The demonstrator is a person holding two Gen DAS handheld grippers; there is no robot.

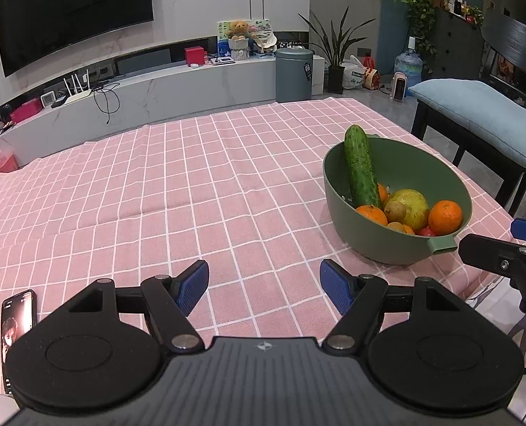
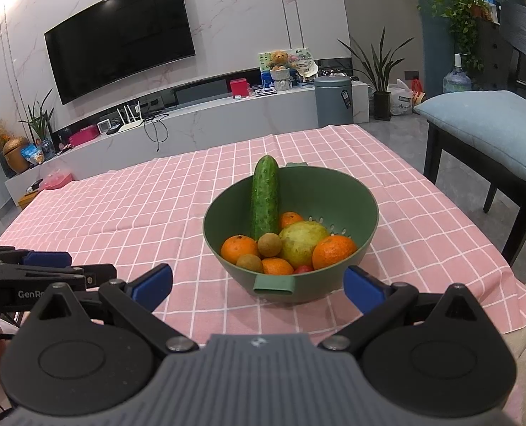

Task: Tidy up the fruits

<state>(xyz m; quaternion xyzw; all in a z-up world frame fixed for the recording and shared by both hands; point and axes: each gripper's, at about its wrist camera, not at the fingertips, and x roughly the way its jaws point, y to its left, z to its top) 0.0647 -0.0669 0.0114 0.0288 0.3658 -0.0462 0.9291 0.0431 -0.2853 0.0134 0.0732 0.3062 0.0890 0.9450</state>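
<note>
Green cucumber [image 2: 265, 198] upright in bowl [image 2: 364, 209]

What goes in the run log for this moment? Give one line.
left gripper: open, empty | right gripper: open, empty, facing green colander bowl | cucumber upright in bowl, leaning on rim | nothing removed yet

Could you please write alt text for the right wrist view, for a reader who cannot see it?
A green colander bowl on a pink checked tablecloth holds an upright cucumber, oranges, kiwis and a large yellow-green fruit. The open right gripper hovers empty just in front of it; the left gripper shows at the left edge.
</note>
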